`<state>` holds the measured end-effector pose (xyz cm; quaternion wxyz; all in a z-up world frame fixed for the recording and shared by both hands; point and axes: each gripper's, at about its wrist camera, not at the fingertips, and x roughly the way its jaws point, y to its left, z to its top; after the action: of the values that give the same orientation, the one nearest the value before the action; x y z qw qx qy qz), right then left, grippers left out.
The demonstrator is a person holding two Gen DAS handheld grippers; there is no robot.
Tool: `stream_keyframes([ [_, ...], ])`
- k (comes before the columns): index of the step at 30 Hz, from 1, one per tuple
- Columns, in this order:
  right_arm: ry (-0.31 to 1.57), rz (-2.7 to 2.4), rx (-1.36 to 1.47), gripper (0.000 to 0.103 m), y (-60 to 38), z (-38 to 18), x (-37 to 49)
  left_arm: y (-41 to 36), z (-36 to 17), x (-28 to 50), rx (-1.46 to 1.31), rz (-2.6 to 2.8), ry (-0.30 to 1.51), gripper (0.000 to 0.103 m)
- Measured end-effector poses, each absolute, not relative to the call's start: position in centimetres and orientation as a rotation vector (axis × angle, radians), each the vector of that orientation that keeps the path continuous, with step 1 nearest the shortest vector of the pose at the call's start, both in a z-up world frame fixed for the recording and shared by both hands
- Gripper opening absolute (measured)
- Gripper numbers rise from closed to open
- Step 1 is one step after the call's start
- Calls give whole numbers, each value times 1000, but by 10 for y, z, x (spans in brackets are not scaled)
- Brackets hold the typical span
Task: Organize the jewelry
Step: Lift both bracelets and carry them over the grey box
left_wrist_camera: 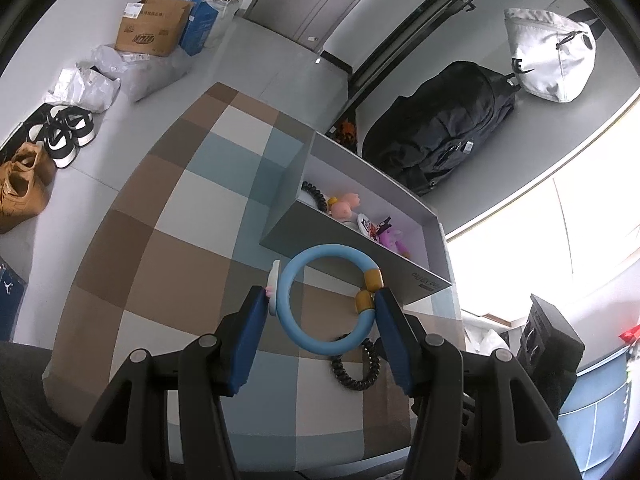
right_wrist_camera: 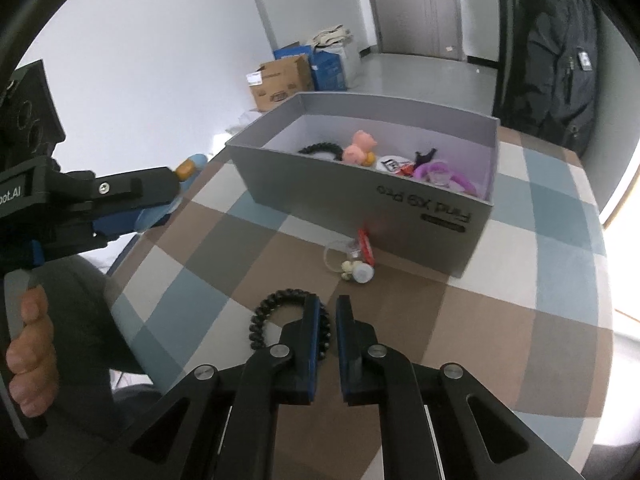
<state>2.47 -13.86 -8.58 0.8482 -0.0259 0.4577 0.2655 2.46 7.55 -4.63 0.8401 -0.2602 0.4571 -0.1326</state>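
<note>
My left gripper [left_wrist_camera: 322,294] is shut on a light blue ring bracelet [left_wrist_camera: 292,300] with yellow beads, held above the checked table short of the grey box [left_wrist_camera: 344,258]. It also shows in the right wrist view [right_wrist_camera: 176,192] at the left, with the bracelet [right_wrist_camera: 192,166] in it. The grey box [right_wrist_camera: 360,200] holds a black coil band, a pink toy, a white badge and purple pieces. My right gripper [right_wrist_camera: 328,304] has a narrow gap and holds nothing, just right of a black coil hair band [right_wrist_camera: 260,320]. The band also shows in the left wrist view [left_wrist_camera: 356,376].
A clear ring with cream beads and a red piece [right_wrist_camera: 354,258] lies before the box. The checked tablecloth [right_wrist_camera: 500,320] covers the round table. Cardboard boxes [left_wrist_camera: 154,26], bags and shoes [left_wrist_camera: 68,134] stand on the floor. A black backpack [left_wrist_camera: 444,136] sits behind the box.
</note>
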Motion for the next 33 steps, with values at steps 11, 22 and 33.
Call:
stream_keyframes([
  [11,927,547,-308,9,-107,-89,6,77,-49,27,-558,-276,977,50],
  [22,851,563,-172,8,-125,-52,9,76,-34,34,-606,-356,926,50],
  [33,798,558,-4,8,-155,-9,49,53,-8,68,-514,-401,894,50],
])
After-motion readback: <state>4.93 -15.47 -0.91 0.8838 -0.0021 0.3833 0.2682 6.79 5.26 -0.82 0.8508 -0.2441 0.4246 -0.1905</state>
